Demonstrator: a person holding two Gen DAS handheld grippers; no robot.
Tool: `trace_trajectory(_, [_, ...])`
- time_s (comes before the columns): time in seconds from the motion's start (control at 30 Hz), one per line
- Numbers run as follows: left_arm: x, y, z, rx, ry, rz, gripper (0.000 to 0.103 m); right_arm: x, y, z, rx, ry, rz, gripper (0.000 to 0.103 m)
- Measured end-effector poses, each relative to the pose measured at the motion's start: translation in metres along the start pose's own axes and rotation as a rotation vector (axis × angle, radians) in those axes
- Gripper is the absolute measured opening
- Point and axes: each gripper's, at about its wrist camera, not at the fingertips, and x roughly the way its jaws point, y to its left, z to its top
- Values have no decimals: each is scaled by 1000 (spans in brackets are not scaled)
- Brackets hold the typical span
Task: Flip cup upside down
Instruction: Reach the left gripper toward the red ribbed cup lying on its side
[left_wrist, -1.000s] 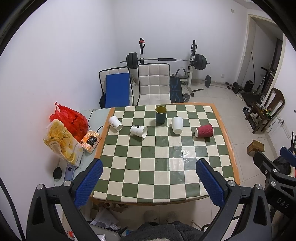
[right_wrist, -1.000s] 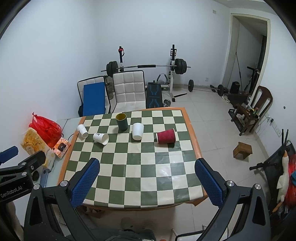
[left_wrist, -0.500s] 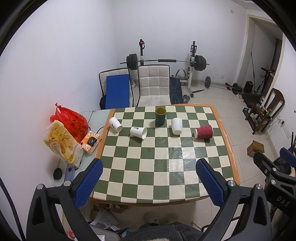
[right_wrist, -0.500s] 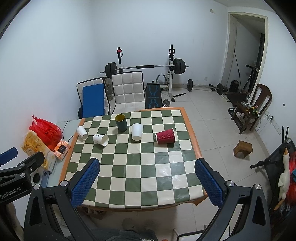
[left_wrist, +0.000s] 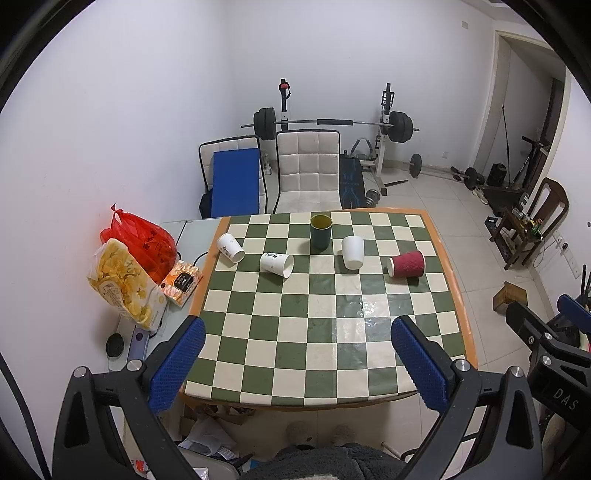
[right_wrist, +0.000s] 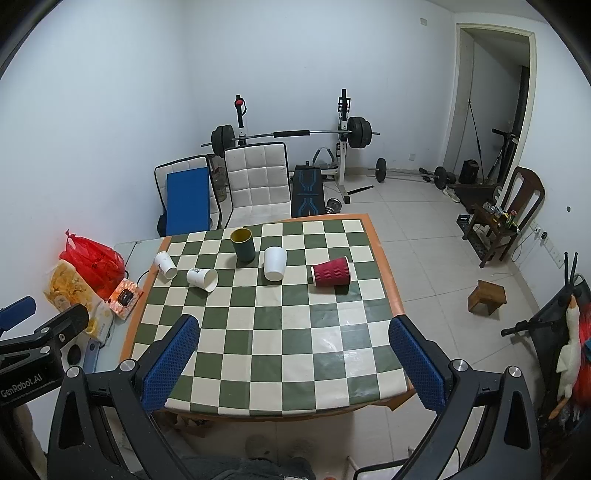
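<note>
On the checkered table (left_wrist: 325, 332) (right_wrist: 280, 332) a dark green cup (left_wrist: 320, 232) (right_wrist: 243, 244) stands upright at the far side. Two white paper cups (left_wrist: 230, 247) (left_wrist: 276, 264) lie on their sides at the left. A third white cup (left_wrist: 352, 252) (right_wrist: 274, 263) lies tipped near the middle. A red ribbed cup (left_wrist: 406, 263) (right_wrist: 330, 277) lies on its side at the right. My left gripper (left_wrist: 295, 339) and right gripper (right_wrist: 293, 338) are open and empty, held high above the table's near edge, far from the cups.
A red bag (left_wrist: 142, 240), a snack bag (left_wrist: 123, 284) and an orange packet (left_wrist: 182, 282) lie on a side surface left of the table. Two chairs (left_wrist: 308, 170) and a barbell rack (left_wrist: 332, 122) stand behind it. A wooden stool (right_wrist: 485, 295) sits on the floor at right.
Both views have drifted slightly: the table and cups sit a little higher in frame. Nothing on the table has moved, and both grippers stay open.
</note>
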Motion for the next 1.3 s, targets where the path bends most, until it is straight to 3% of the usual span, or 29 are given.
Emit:
trace_trajectory(0.2, [6,-3,7,8,-7,2,103,3,5,6,22,7,-7,103])
trace_trajectory(0.37, [43,-11,27,61,-7,40,103,39,4,10,84,63,-49,103])
trace_trajectory(0.7, [162,-49,44,233,78,44,103,179,-43,-11,233,226,-190,103])
trace_trajectory(1.07, [310,-122,65,355,219,56,103,349,-106,-34,331,450,-175,103])
trace_trajectory(1.3, [392,-176,80,489,298,70,103,432,-133,-39,335,574,-162,103])
